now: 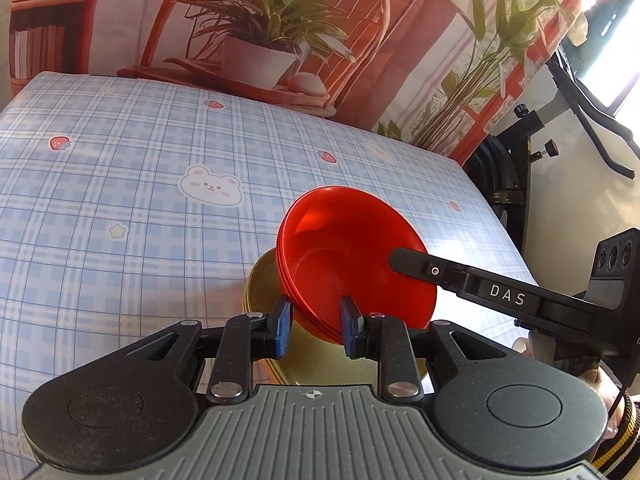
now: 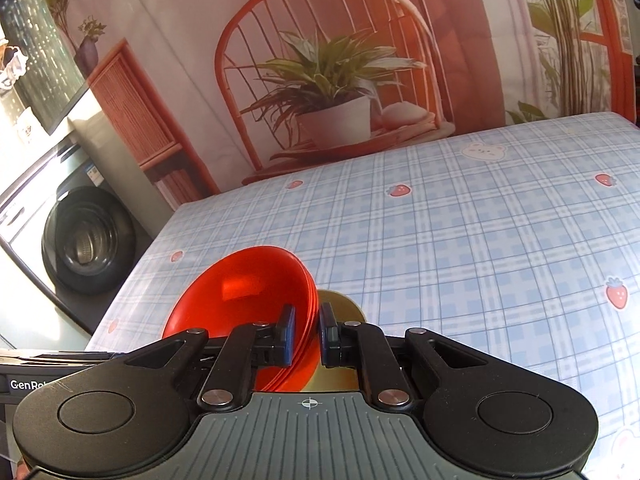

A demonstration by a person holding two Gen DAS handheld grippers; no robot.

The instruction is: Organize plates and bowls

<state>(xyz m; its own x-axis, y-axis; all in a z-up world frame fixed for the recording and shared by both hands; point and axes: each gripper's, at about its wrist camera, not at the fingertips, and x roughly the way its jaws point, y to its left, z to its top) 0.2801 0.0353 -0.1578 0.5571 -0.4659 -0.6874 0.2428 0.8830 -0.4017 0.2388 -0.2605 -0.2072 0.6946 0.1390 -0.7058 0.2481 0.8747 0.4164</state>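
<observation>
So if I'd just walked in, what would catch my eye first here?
Probably the stack of bright red bowls, tipped on edge near the table's front edge, with both the left gripper and the right gripper clamped on its rim. Under it sits a yellow bowl, all on a blue checked tablecloth printed with bears and strawberries.

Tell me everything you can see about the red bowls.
The red bowls are several nested together, going by the stacked rims along one edge. They look like glossy, slightly see-through plastic. The stack is tilted steeply, its opening toward the left camera. The left gripper straddles its lower rim, and the right gripper pinches the rim from the other side. It sits over yellow bowls on the checked tablecloth.
</observation>
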